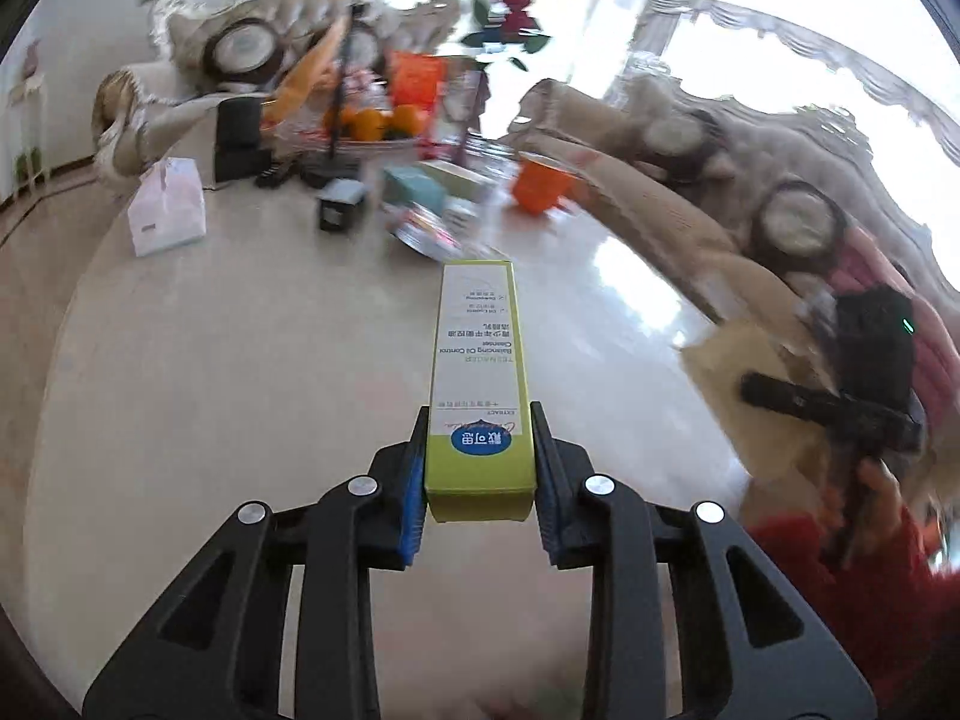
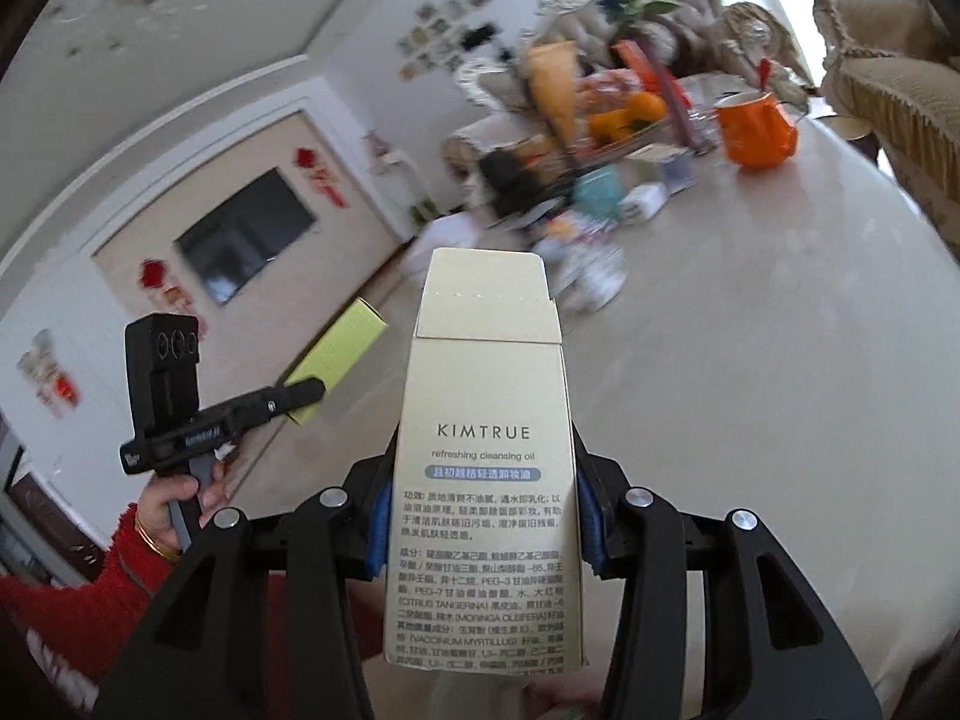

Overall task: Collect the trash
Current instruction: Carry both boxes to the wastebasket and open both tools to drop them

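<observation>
A long green-and-white cleanser carton (image 1: pixel 480 354) sticks forward out of my left gripper (image 1: pixel 479 417), whose blue pads are shut on its near end above the table. In the right wrist view a cream cleansing-oil carton (image 2: pixel 486 420) stands upright between the pads of my right gripper (image 2: pixel 486 450), which is shut on its sides. From that view the left gripper (image 2: pixel 303 393) shows at the left in a hand with a red sleeve (image 2: pixel 90 588), the green carton (image 2: pixel 339 354) in it. The right gripper (image 1: pixel 780 393) appears blurred at the right of the left wrist view.
The round pale table (image 1: pixel 240 360) carries clutter at its far side: an orange cup (image 1: pixel 540 183), a pink tissue box (image 1: pixel 168 207), a fruit basket with oranges (image 1: pixel 378 120), a small dark box (image 1: pixel 339 207) and crumpled wrappers (image 1: pixel 429 231). Upholstered chairs (image 1: pixel 750 192) ring the table.
</observation>
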`<state>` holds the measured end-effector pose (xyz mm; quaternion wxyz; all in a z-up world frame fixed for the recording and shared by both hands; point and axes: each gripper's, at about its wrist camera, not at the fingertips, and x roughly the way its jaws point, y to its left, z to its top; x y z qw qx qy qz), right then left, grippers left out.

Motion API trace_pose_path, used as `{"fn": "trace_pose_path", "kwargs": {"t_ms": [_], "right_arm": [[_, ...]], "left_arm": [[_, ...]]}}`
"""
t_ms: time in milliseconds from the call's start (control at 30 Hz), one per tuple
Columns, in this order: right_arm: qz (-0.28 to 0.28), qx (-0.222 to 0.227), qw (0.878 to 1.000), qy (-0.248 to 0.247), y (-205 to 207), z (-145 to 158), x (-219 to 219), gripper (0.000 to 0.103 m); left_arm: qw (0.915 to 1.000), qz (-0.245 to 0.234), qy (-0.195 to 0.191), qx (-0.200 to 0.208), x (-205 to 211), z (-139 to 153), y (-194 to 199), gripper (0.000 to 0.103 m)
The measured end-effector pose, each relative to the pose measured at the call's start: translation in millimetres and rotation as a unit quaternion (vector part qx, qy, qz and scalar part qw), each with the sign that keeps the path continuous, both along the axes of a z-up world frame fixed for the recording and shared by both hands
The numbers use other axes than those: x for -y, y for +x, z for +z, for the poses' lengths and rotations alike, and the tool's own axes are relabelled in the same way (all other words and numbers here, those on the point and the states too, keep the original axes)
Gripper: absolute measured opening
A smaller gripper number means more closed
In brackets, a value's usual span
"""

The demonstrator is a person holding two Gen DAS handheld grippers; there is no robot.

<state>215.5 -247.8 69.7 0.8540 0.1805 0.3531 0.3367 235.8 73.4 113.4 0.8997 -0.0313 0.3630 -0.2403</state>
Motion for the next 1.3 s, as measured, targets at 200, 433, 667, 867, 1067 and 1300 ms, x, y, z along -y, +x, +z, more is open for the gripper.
{"fn": "trace_pose_path", "kwargs": {"t_ms": [200, 433, 667, 867, 1067, 1300], "right_arm": [[0.032, -0.051, 0.998, -0.002, -94.8, -40.1, -34.8, 0.045], [0.023, -0.143, 0.987, -0.073, -128.3, -128.7, -59.4, 0.045], [0.011, -0.191, 0.968, -0.159, -123.0, -188.8, -72.1, 0.045], [0.01, -0.176, 0.96, -0.22, -127.5, -210.2, -88.2, 0.06], [-0.062, -0.186, 0.954, -0.227, -122.6, -216.1, -57.9, 0.078], [-0.055, -0.201, 0.949, -0.238, -124.9, -225.2, -68.8, 0.078]], "left_arm": [[0.9989, -0.026, 0.021, -0.031, 28.5, -42.5, -143.0, 0.03], [0.9925, 0.002, 0.047, -0.113, 51.2, -150.9, -180.7, 0.03], [0.9832, 0.023, 0.048, -0.175, 64.1, -224.7, -165.9, 0.03], [0.9754, 0.057, 0.074, -0.199, 60.4, -248.0, -160.1, 0.039], [0.9644, 0.113, 0.071, -0.228, 33.1, -267.5, -153.8, 0.076], [0.961, 0.096, 0.094, -0.242, 44.4, -278.2, -154.5, 0.082]]}}
